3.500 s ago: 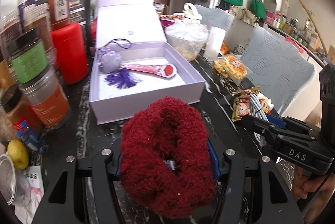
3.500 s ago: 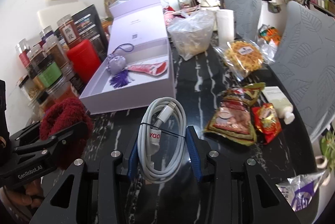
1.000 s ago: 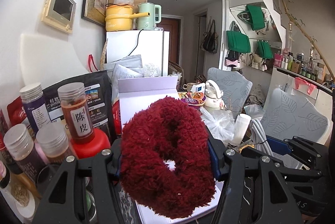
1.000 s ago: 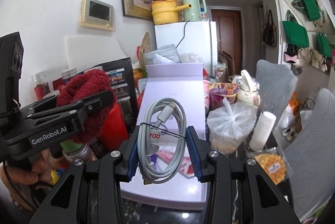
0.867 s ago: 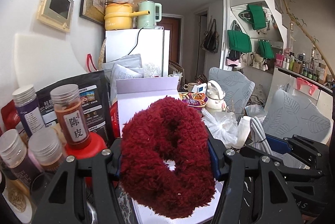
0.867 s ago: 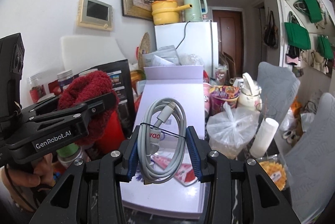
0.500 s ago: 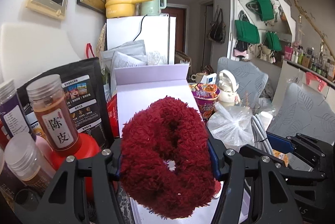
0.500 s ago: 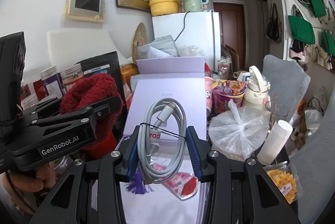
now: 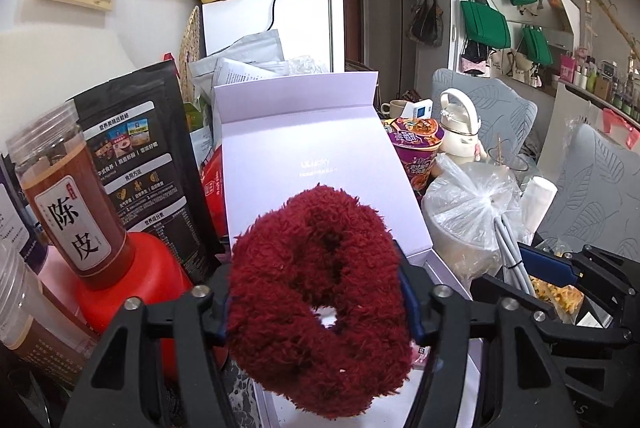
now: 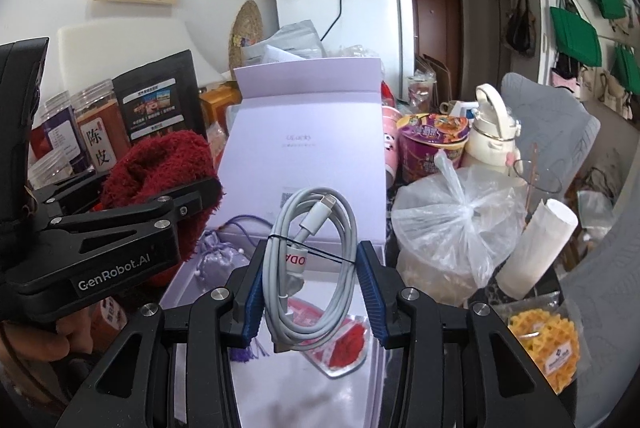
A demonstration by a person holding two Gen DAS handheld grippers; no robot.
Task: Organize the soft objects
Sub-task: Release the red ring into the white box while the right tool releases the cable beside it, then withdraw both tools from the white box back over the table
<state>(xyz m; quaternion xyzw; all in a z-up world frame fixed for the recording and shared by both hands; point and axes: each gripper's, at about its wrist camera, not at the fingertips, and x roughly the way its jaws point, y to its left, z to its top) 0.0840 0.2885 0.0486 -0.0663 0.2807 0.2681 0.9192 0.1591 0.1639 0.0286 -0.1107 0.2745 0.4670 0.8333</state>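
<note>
My left gripper (image 9: 320,308) is shut on a fluffy dark red scrunchie (image 9: 320,268) and holds it above the near left part of an open lilac box (image 9: 320,164). The scrunchie also shows in the right wrist view (image 10: 160,168). My right gripper (image 10: 310,288) is shut on a coiled white cable (image 10: 312,260) above the same box (image 10: 304,388). Inside the box lie a lilac pouch with a tassel (image 10: 218,252) and a red and clear flat packet (image 10: 340,344).
Spice jars (image 9: 68,204), a red canister (image 9: 140,288) and a black bag (image 9: 140,148) stand left of the box. A tied plastic bag (image 10: 452,228), a cup noodle tub (image 10: 432,140), a white bottle (image 10: 492,132) and waffle snacks (image 10: 548,344) stand to its right.
Both grippers have come forward and tilted down over the box. The box floor with the pouch and packet now shows more in the right wrist view. Both grips are unchanged.
</note>
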